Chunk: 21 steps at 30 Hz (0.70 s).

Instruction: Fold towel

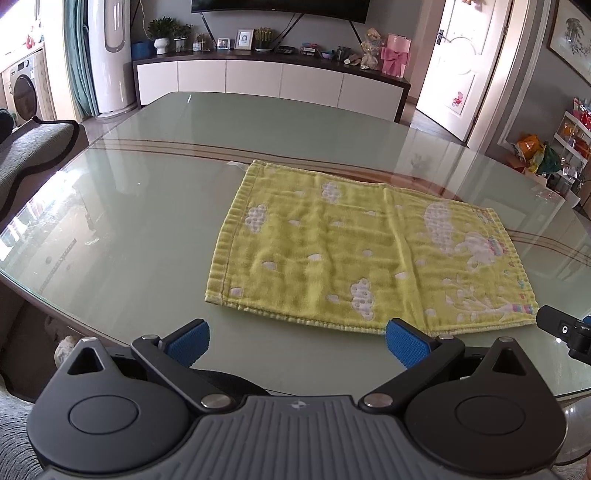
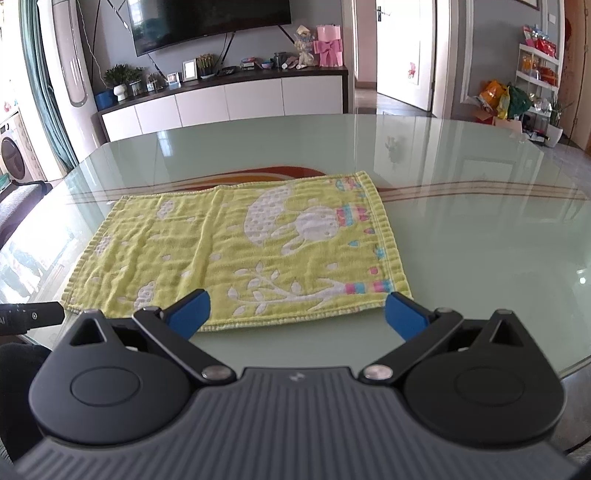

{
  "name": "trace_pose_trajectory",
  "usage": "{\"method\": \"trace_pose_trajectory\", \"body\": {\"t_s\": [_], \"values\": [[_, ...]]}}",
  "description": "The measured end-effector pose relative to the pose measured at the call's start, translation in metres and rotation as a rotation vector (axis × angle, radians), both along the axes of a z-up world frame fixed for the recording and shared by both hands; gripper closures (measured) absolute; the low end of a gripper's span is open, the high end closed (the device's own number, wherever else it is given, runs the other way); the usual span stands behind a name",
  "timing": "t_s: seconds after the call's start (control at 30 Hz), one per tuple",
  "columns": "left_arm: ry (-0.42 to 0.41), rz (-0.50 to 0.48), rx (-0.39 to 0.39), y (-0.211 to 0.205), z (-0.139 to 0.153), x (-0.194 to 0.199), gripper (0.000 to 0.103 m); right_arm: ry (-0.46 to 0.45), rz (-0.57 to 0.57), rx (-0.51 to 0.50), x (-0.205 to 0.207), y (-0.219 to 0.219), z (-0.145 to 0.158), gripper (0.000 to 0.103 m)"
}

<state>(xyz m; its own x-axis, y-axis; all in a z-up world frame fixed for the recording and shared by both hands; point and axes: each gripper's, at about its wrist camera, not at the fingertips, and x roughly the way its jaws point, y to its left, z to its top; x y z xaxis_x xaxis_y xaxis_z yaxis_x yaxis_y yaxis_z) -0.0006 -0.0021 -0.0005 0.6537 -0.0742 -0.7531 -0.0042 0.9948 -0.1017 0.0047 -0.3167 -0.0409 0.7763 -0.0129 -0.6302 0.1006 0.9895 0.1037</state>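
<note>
Foreground, both views: black gripper bodies with blue-padded fingers spread wide, nothing between them. Left gripper (image 1: 297, 345) held over bare glass just short of the towel's near hem, its right pad (image 1: 406, 347) overlapping that hem in the picture; contact impossible to tell. Right gripper (image 2: 297, 314) poised at the same hem near the towel's near right corner, left pad (image 2: 190, 314) overlapping the cloth in the picture, right pad just off the corner.

Yellow towel (image 1: 354, 254) lying flat and unfolded on the glass-topped table (image 1: 147, 206), printed with white clouds, a branch and coloured bands; light wrinkles across the middle, all four hems visible. Far hem running along the table's brown stripes.

Wide open glass to the left of the towel, beyond it and to its right. Table's rounded near rim close beneath both grippers. White-fronted sideboard (image 2: 221, 103) and wall television (image 2: 207, 22) well beyond the far rim.
</note>
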Motion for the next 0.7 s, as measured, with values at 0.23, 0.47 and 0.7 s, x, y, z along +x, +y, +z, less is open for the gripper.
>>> {"method": "trace_pose_trajectory", "body": {"t_s": [0.23, 0.47, 0.7], "values": [[0.009, 0.005, 0.02, -0.008, -0.008, 0.003, 0.001, 0.028, 0.0, 0.033, -0.003, 0.004, -0.001, 0.0], [0.013, 0.009, 0.023, -0.021, -0.019, 0.005, 0.001, 0.06, 0.007, 0.022, 0.01, 0.0, 0.0, 0.0], [0.018, -0.002, 0.035, -0.032, -0.026, -0.001, 0.001, 0.066, 0.006, 0.019, 0.011, -0.001, -0.002, 0.0]]}}
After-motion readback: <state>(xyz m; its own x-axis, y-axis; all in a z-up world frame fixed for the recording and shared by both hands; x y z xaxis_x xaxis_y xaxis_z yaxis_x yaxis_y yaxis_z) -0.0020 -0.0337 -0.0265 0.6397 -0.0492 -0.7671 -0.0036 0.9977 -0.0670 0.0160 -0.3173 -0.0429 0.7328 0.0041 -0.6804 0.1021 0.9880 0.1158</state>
